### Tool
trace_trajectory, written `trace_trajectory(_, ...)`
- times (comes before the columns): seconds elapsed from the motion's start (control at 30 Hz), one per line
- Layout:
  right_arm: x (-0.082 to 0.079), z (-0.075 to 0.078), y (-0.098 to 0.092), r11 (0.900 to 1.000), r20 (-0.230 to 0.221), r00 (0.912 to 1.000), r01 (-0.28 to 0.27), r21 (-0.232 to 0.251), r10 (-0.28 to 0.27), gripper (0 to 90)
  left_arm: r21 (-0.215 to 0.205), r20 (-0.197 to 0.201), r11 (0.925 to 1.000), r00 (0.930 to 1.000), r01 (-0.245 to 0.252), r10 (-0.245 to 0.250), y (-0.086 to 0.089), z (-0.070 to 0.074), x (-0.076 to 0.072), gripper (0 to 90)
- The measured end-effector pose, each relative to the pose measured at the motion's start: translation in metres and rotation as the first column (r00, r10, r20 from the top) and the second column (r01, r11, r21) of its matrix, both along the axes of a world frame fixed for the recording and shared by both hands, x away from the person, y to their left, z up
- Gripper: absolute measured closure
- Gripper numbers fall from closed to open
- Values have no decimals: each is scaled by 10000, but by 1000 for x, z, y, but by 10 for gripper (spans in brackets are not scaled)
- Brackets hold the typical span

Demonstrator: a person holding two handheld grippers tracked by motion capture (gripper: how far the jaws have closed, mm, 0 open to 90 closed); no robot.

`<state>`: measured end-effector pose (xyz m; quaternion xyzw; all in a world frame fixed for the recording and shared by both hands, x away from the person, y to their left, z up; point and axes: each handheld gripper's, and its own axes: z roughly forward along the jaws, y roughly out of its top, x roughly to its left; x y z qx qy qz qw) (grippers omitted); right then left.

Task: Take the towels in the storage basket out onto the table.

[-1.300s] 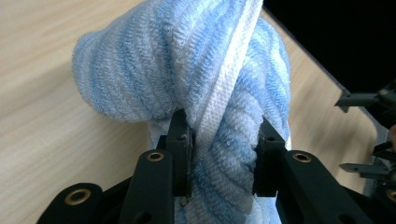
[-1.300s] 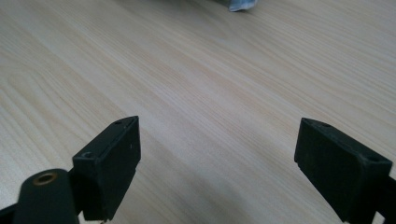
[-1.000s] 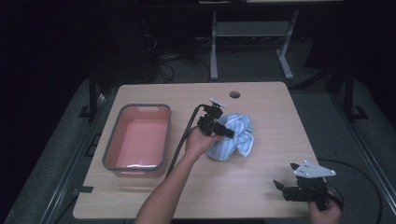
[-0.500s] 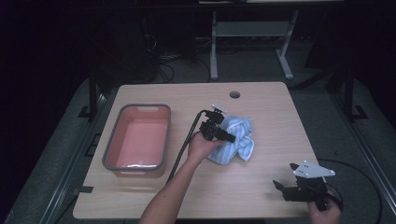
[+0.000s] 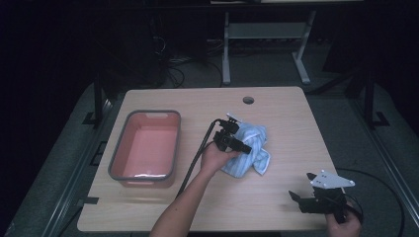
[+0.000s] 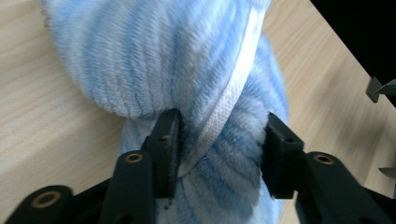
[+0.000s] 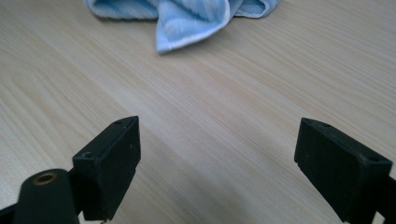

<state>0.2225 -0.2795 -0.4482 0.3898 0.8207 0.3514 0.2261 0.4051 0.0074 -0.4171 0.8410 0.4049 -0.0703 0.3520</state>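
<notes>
Towel (image 6: 187, 70) lies bunched between my left claw's (image 5: 236, 144) jaws, which have just been parting; tub (image 5: 121, 153) beside it unfilled, right claw (image 7: 217, 163) apart

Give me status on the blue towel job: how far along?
Early. Done: the left gripper has reached the crumpled blue towel, and a fold sits between its jaws, which have just been opening. In hand: working the towel on the table beside the pink tub. Left: the towel is still bunched up and outside the tub; the right gripper waits open near the table's front edge.
</notes>
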Motion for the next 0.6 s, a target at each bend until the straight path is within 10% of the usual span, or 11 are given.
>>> trace_trajectory(0.6, 2, 0, -5, 10000, -125, 9999, 6, -18, -6, 139, -750, 278, 9972, 9996, -11, 32, 32, 9, -13, 463)
